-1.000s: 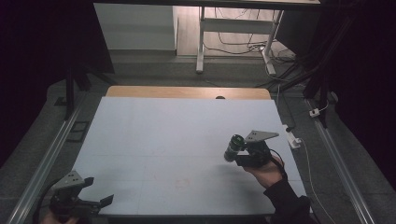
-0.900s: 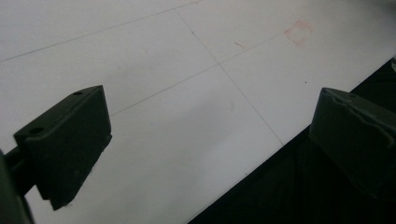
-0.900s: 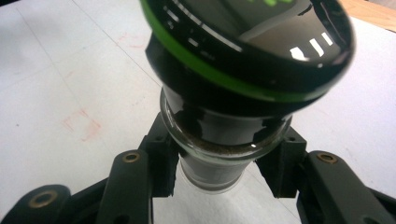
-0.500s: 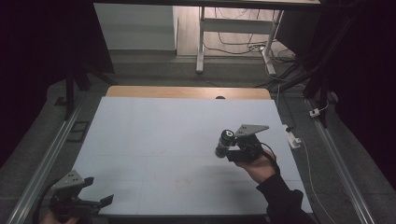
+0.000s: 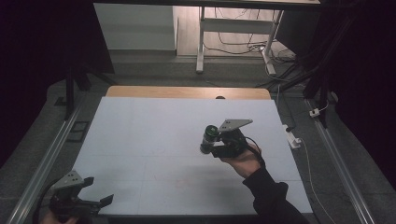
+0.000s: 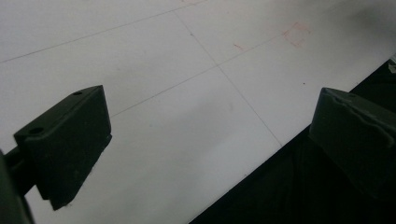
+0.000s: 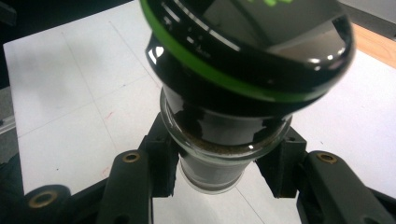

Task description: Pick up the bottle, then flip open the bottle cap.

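- We list a glass jar with a black lid ringed in green (image 7: 243,70), dark grounds inside, clamped at its body between the jaws of the right gripper (image 5: 211,145), lid towards the camera.
- We place it above the right half of the white table top (image 5: 154,135), clear of the surface.
- We note the left gripper (image 5: 95,201) at the near left corner, jaws wide apart, nothing between them.
- We record faint red marks (image 6: 295,35) on the top.
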Demonstrator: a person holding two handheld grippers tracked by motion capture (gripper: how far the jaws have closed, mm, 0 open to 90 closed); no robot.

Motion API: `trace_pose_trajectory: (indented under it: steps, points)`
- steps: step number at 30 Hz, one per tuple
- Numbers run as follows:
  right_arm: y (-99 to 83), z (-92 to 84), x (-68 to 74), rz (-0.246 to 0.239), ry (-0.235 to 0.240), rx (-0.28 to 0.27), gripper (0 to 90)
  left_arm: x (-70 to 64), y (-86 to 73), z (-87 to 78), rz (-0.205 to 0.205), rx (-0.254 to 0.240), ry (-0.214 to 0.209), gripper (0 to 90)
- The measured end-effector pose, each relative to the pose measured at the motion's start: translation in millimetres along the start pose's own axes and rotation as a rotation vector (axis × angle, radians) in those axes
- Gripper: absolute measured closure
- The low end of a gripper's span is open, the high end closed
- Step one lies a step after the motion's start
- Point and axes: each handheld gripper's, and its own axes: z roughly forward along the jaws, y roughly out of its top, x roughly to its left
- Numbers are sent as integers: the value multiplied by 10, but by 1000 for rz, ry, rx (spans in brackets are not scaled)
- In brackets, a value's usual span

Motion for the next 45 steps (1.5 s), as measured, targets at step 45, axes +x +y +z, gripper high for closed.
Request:
trace_pose_trajectory:
  steps: [45]
  points:
    - [190, 271, 283, -56, 73, 49, 530, -17, 148, -27, 54, -109, -107, 0]
